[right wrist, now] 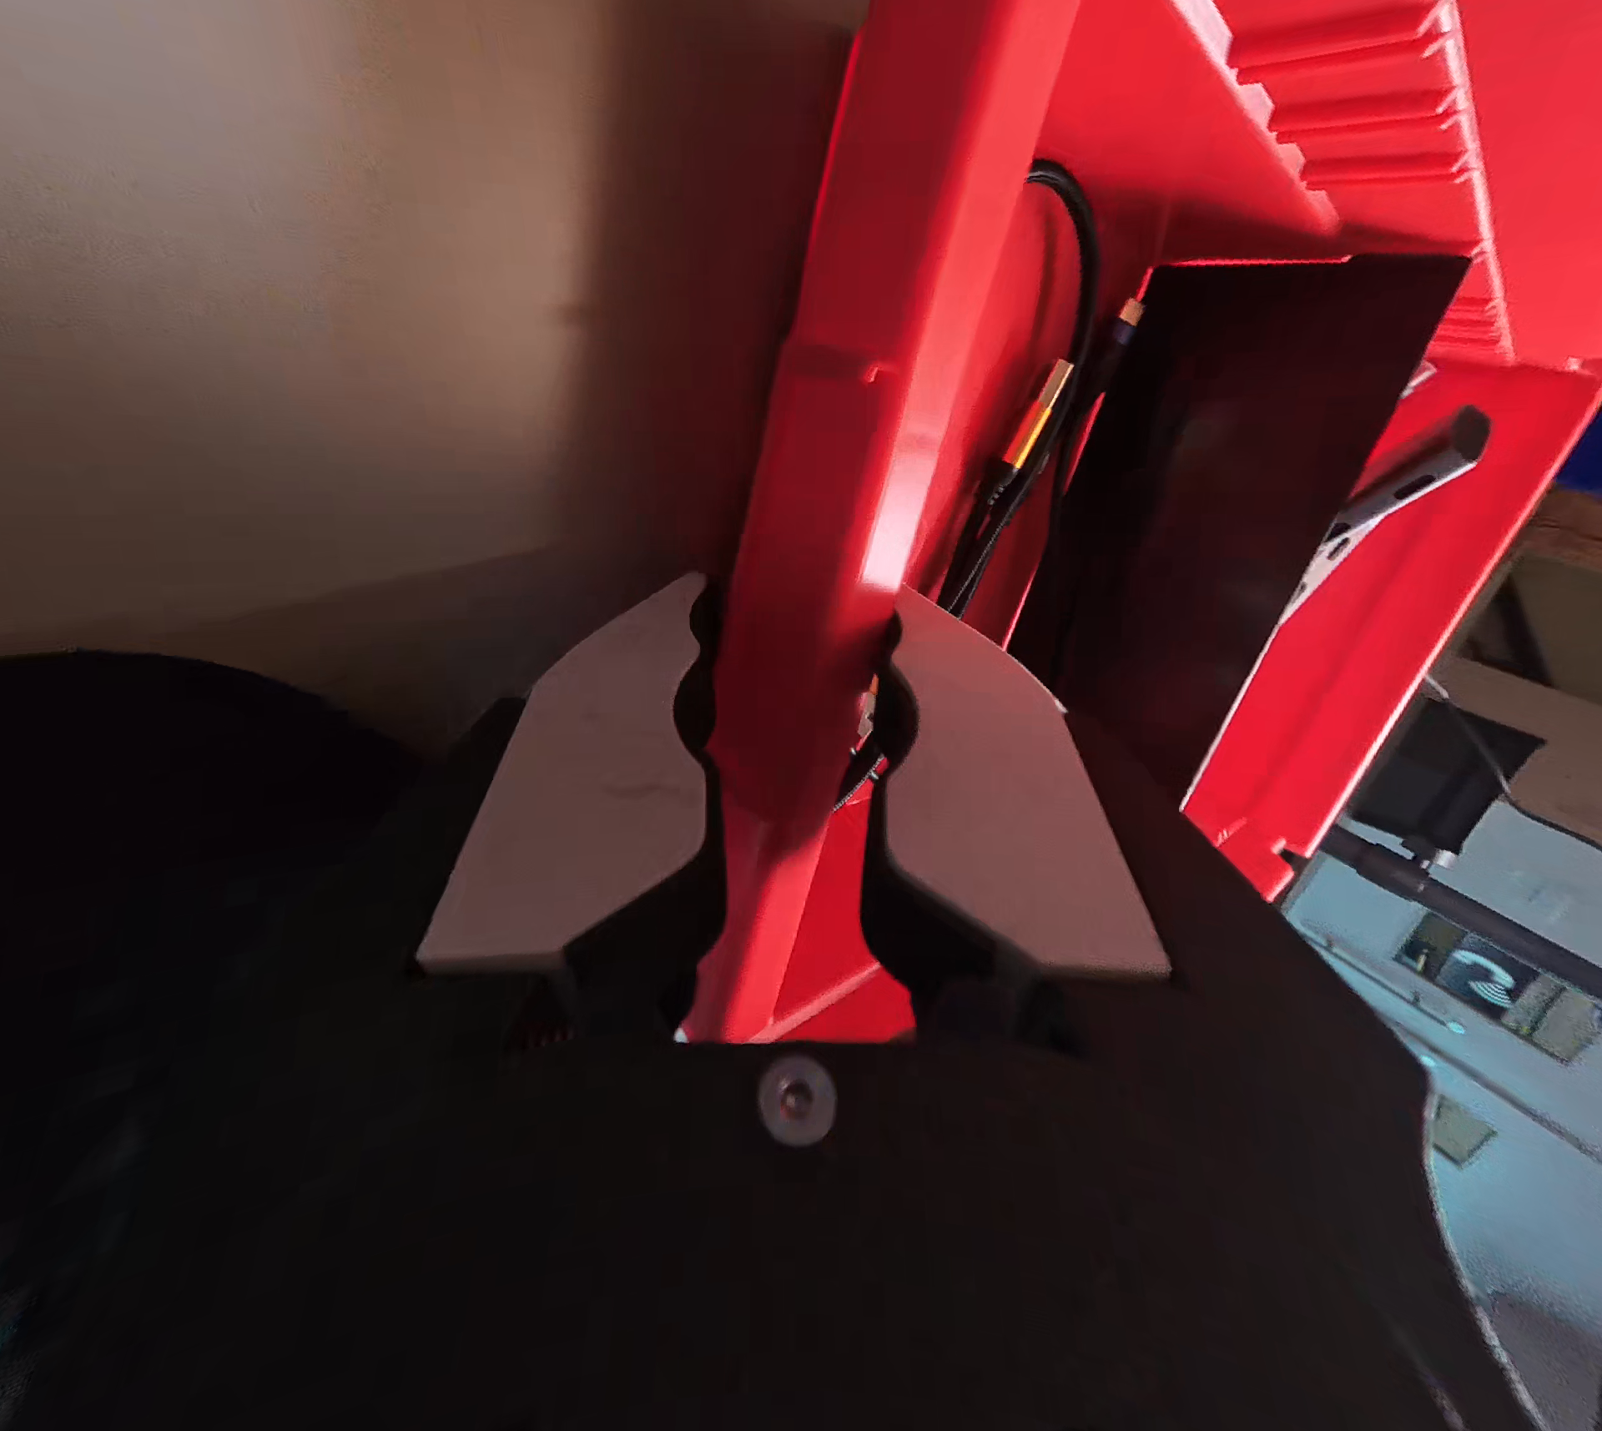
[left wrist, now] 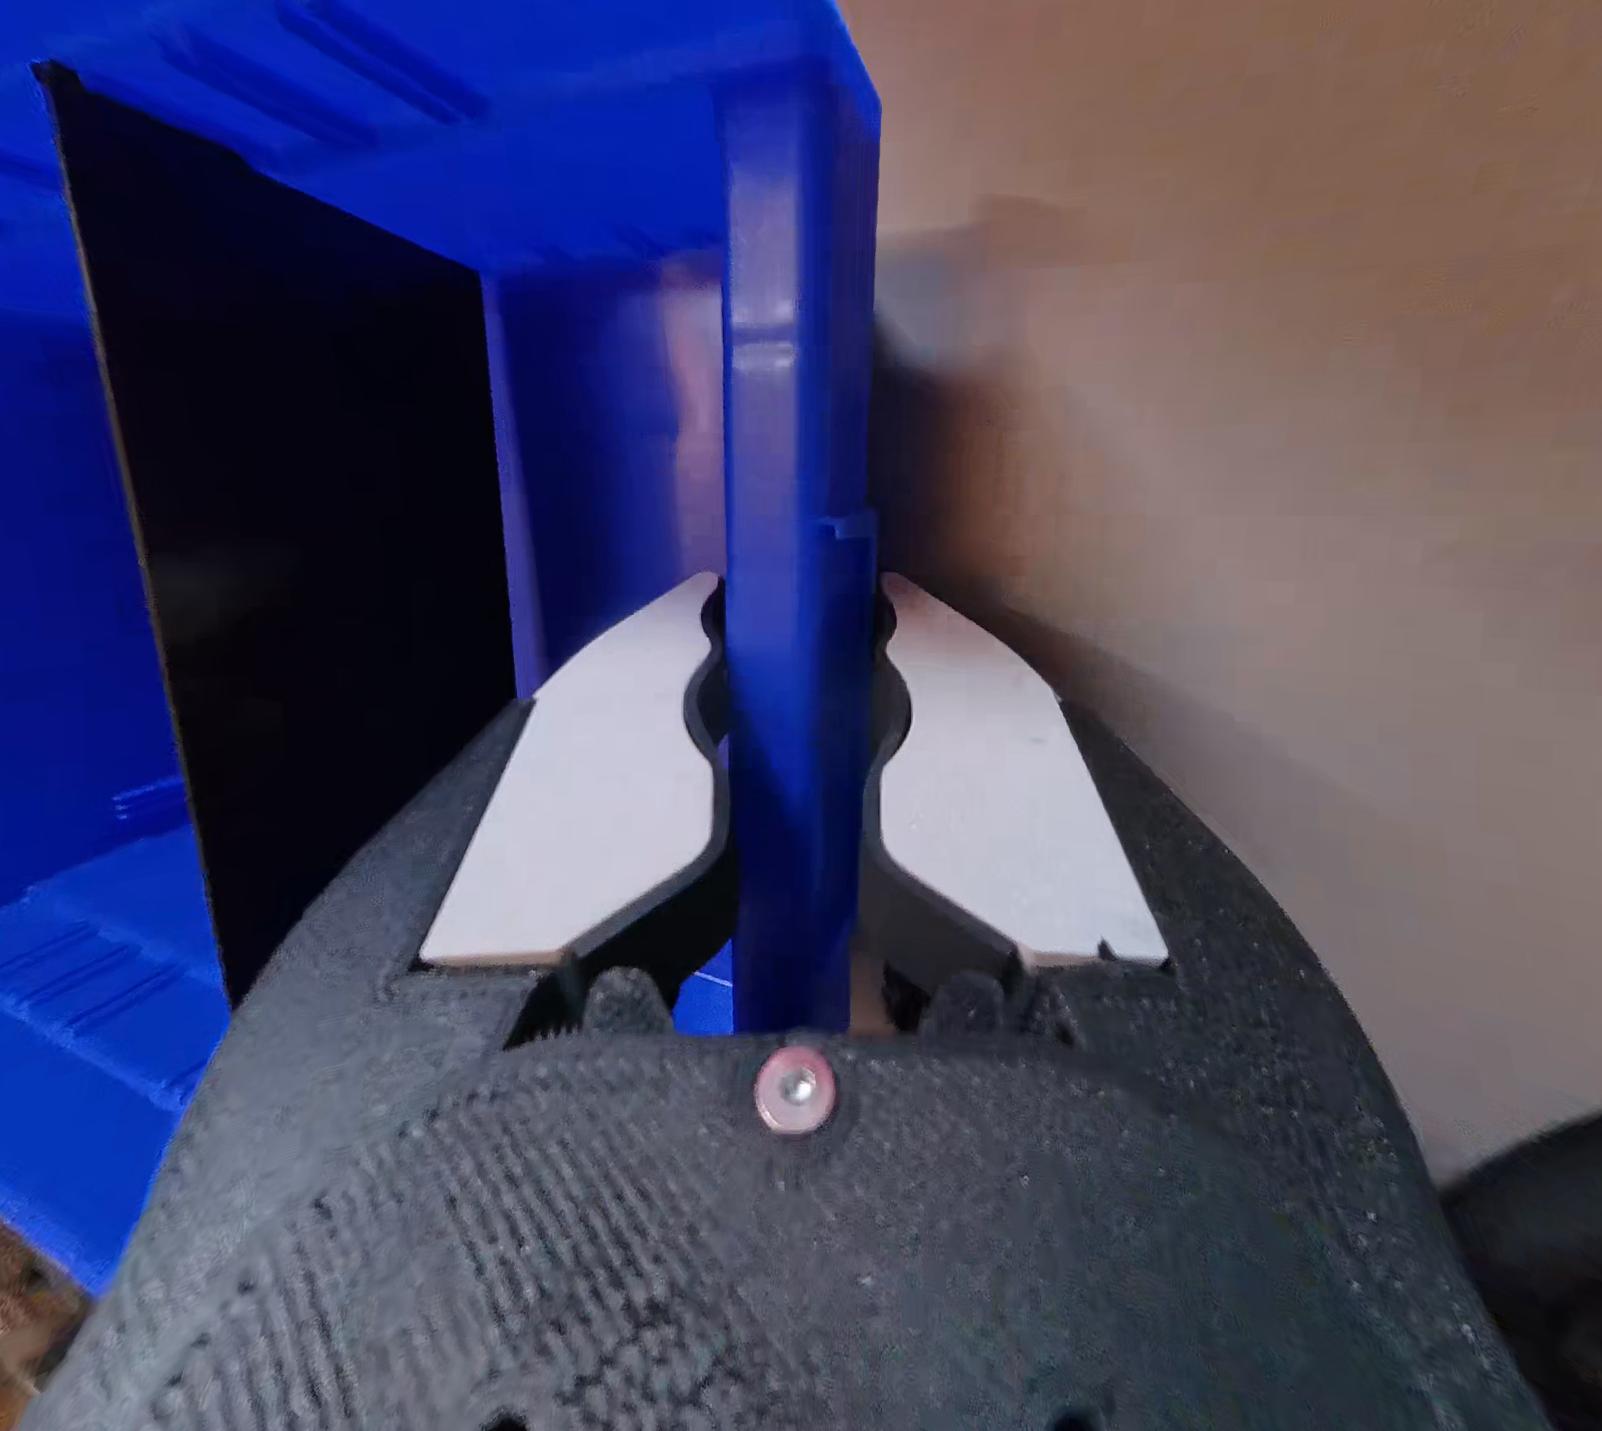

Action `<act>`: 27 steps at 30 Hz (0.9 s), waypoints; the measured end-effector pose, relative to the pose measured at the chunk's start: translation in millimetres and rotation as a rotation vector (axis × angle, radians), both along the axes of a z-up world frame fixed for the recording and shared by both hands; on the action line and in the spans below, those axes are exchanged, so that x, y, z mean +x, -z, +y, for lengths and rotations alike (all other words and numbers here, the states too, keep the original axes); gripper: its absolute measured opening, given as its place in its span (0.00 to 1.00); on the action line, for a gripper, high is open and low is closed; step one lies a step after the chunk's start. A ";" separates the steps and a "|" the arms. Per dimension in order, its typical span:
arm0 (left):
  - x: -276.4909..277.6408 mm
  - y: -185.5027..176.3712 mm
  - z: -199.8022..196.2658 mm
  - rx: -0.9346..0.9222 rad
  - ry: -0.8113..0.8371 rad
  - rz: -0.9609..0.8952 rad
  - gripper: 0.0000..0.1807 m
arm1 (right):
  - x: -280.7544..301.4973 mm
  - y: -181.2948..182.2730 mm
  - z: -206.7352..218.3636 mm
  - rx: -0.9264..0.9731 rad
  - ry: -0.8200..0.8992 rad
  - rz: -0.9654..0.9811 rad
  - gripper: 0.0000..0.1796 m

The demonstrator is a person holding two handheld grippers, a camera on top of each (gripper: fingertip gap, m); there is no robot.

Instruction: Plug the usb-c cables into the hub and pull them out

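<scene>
Both bins are in hand, so the step under way looks like carrying or setting down the containers before any plugging begins. The left tongs (left wrist: 796,600) are clamped on the upright rim wall of the blue moulded plastic storage bin (left wrist: 520,28), which runs straight up between the two pale fingers (left wrist: 607,765); the right tongs (right wrist: 802,609) are likewise closed on the rim wall of the red moulded plastic storage bin (right wrist: 875,366), which leans to the right of the tongs. To do this well, I judge that each bin should be kept level with the grip deep on the rim, and lowered slowly, since the red bin's tilt could let its loose contents slide. Inside the red bin, just right of the gripped wall, lie black braided cables (right wrist: 1079,236) with a gold-coloured metal plug (right wrist: 1040,418) and a second, smaller coppery plug (right wrist: 1129,311) beside it; whether these are the usb-c ends is too small to tell. Farther right stands a dark flat divider panel (right wrist: 1257,488), and beyond it, against the bin's far wall, a silver-grey slim metal hub (right wrist: 1396,470) with slots along its edge. Nothing is plugged into it as far as shows. The blue bin holds a similar dark flat panel (left wrist: 286,488) left of the gripped wall; no other contents show. A plain beige wall (left wrist: 1214,262) lies behind the blue bin.
</scene>
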State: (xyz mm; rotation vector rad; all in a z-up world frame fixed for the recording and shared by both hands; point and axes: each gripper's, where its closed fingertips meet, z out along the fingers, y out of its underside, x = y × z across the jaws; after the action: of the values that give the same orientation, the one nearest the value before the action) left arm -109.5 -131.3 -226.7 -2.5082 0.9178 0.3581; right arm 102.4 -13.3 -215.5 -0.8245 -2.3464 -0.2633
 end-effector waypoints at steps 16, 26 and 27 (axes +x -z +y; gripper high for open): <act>140.3 -81.1 -6.5 0.388 -0.222 -0.880 0.27 | 116.7 -92.2 9.9 -0.661 0.628 1.028 0.20; 159.6 -55.6 50.3 0.691 -0.577 -0.822 0.27 | 59.6 -44.9 46.9 -0.820 0.830 0.930 0.17; 158.1 -55.6 52.0 0.685 -0.579 -0.800 0.26 | 62.2 -46.3 50.6 -0.798 0.849 0.952 0.12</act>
State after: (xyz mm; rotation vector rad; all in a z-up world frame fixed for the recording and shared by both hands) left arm 48.5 -79.4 -171.2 -1.9208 -0.2319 -0.1584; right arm 164.6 37.4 -169.3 -1.7925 -1.0555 0.6479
